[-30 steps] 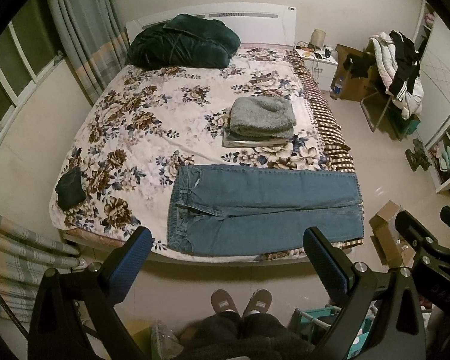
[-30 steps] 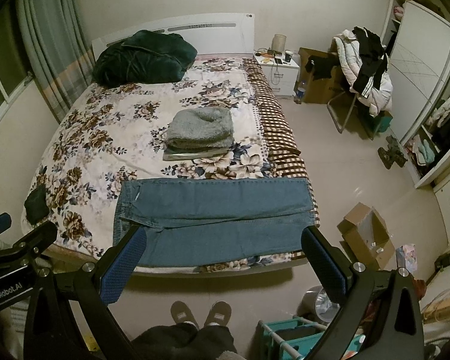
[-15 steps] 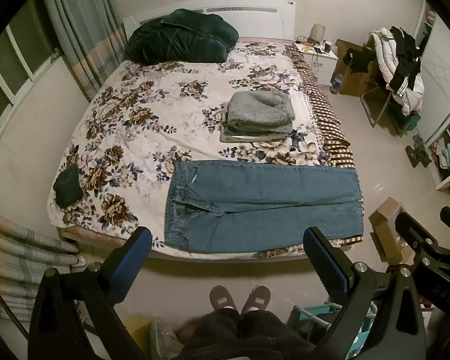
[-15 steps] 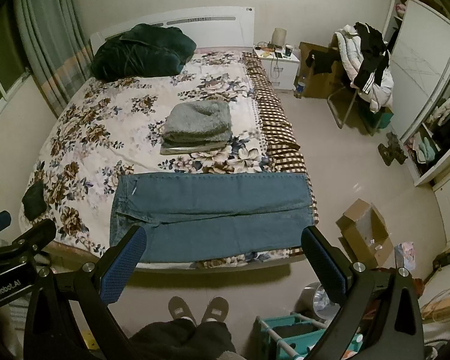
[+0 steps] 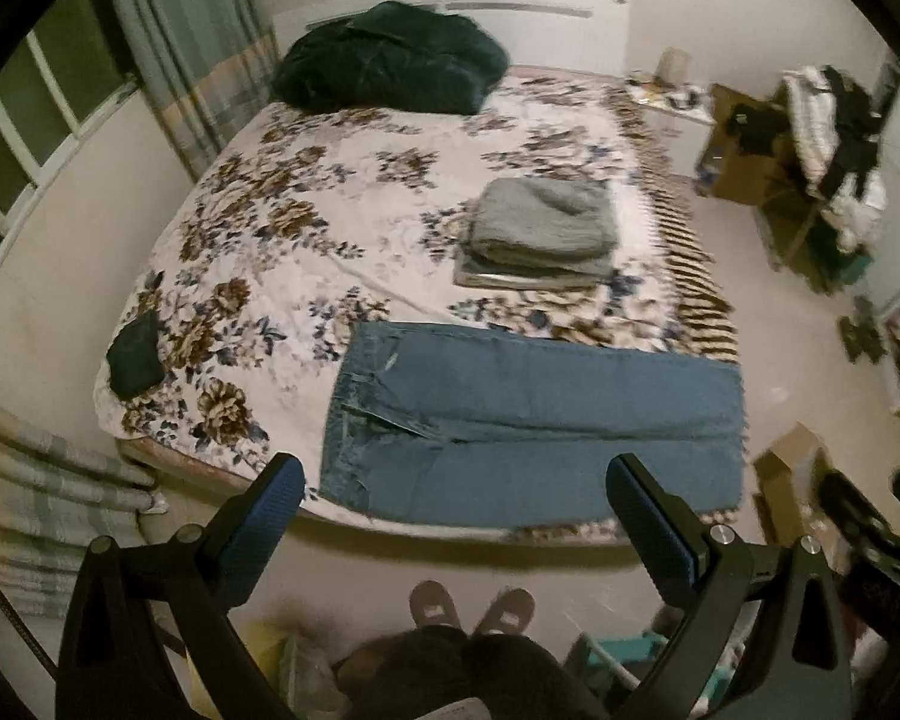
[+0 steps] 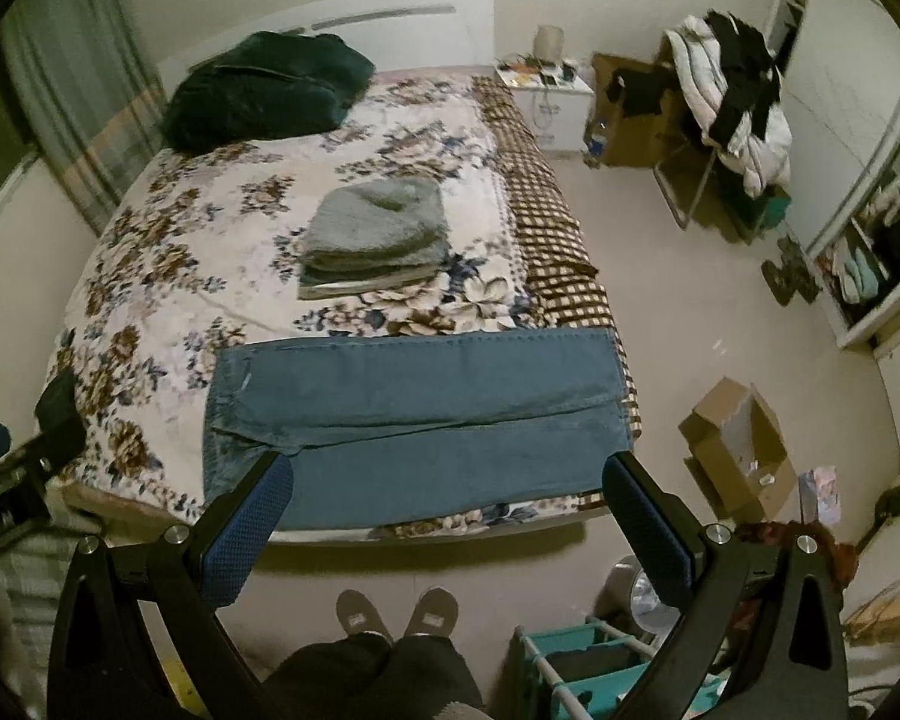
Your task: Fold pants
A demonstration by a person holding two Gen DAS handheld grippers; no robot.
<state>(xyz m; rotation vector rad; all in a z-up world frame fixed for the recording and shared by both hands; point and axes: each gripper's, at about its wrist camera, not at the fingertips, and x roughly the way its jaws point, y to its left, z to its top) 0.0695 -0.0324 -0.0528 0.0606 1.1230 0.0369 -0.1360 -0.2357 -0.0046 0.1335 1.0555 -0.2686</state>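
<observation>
While both grippers gape, jeans (image 6: 414, 420) flat on bed (image 6: 210, 252), no legible writing

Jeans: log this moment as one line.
jeans: flat on bed, legs together, unfolded | left gripper: open, empty, above | right gripper: open, empty, above | grey stack: behind jeans

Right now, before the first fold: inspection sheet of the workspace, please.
Surface: floral-quilted bed, headboard at the far wall.
Job's things: blue denim jeans lie flat along the near bed edge, waistband left, ungrasped.
Clutter: folded grey clothes stack; dark green bundle; small dark cloth.
Grippers: left gripper and right gripper, jaws open, empty, above the floor before the bed.
Cables: nothing seen.
Surroundings: open cardboard box; clothes-draped chair; white nightstand.
</observation>
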